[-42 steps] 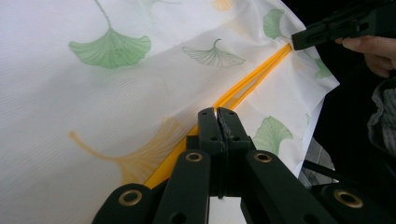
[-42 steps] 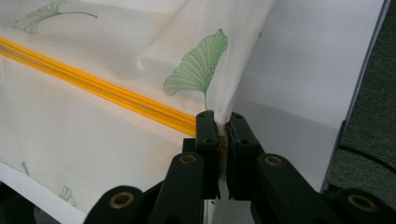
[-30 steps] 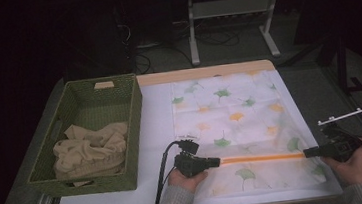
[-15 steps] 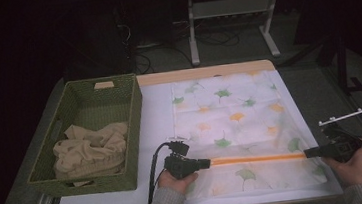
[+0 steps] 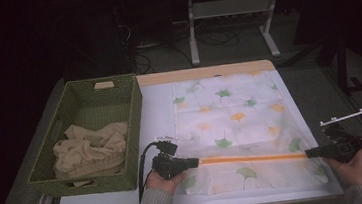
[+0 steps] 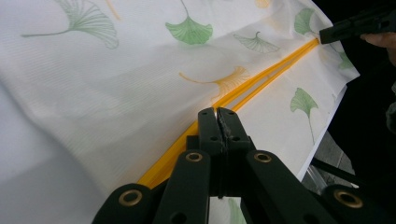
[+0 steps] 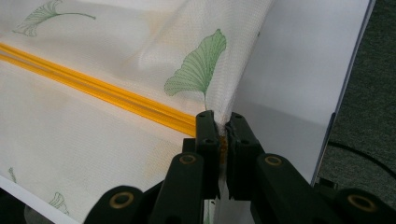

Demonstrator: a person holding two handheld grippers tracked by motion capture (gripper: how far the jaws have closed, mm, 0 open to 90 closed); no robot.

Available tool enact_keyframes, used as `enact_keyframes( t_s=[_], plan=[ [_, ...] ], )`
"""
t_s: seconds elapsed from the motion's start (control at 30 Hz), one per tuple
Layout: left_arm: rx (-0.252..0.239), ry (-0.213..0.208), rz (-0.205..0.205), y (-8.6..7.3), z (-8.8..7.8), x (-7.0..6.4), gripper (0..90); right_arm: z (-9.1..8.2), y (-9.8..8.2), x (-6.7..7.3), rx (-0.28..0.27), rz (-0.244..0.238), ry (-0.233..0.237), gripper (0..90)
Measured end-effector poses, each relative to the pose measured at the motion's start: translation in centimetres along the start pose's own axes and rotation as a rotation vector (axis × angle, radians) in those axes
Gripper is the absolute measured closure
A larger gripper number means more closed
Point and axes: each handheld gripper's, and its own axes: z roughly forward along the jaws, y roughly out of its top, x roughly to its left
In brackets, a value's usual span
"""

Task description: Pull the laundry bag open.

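Orange zipper: I'd keep right gripper pinching its end, left gripper pinching the pull, drawing level.

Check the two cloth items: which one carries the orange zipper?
The white leaf-print mesh bag lying flat on the table. Its orange zipper runs between the left gripper and right gripper. The plain beige cloth lies crumpled in the green basket.

Dark room; grey floor; white metal stand behind table.
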Motion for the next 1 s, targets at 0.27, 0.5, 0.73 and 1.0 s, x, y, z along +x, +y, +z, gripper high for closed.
enact_keyframes(
  t_s=[0.27, 0.5, 0.73, 1.0],
  plan=[
    [0.000, 0.020, 0.002, -0.1, -0.8, 0.4, 89.8, -0.1, -0.2, -0.1, 0.001, 0.003, -0.004, 84.6],
    [-0.011, 0.042, -0.008, -0.2, -1.5, 0.9, 89.7, 0.0, -0.3, -0.2, 0.000, 0.006, -0.010, 84.6],
    [-0.019, 0.067, -0.008, 0.1, -2.2, 1.3, 89.8, -0.1, -0.3, -0.3, -0.005, 0.011, -0.010, 84.6],
    [-0.020, 0.090, 0.002, 0.6, -2.8, 1.3, 89.8, -0.2, -0.3, -0.6, -0.012, 0.018, -0.017, 84.6]
  ],
)
